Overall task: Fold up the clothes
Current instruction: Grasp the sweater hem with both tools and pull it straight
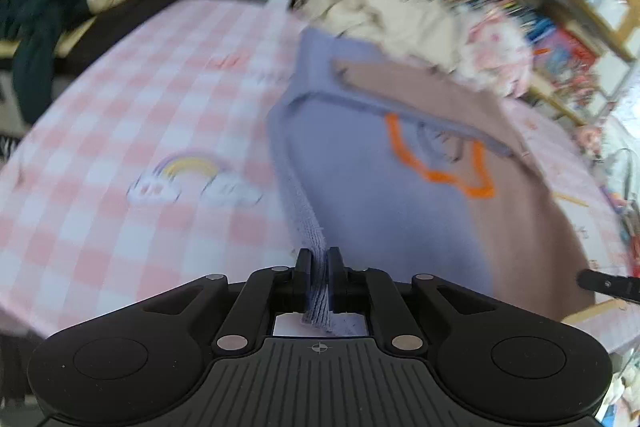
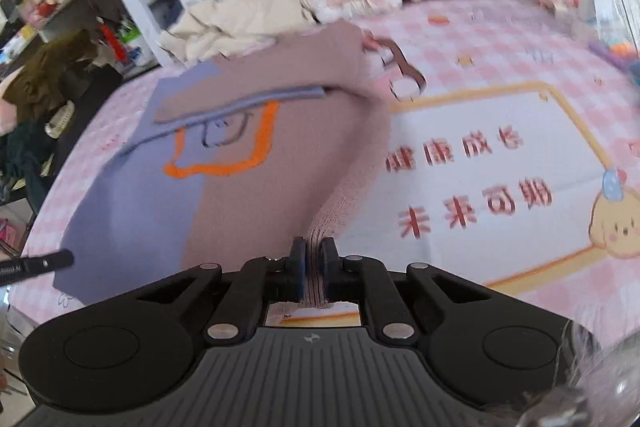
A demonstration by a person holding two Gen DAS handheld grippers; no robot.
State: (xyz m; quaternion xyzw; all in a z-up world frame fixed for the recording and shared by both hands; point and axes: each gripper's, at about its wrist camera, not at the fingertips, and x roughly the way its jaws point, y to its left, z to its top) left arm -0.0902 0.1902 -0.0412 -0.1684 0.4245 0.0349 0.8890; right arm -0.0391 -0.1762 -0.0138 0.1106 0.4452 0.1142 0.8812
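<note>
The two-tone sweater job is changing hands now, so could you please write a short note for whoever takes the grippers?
Left gripper: shut on the sweater's purple hem corner.
Right gripper: shut on its brown hem corner.
The sweater lies flat on the pink checked cloth, both sleeves folded across the chest.
Done: sleeves in, hem gripped.
Left: probably carry the hem up to the collar, then smooth. A cream garment waits behind.

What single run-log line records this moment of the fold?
left gripper: shut on sweater purple hem | right gripper: shut on sweater brown hem | sweater: flat on table, sleeve folded across
</note>
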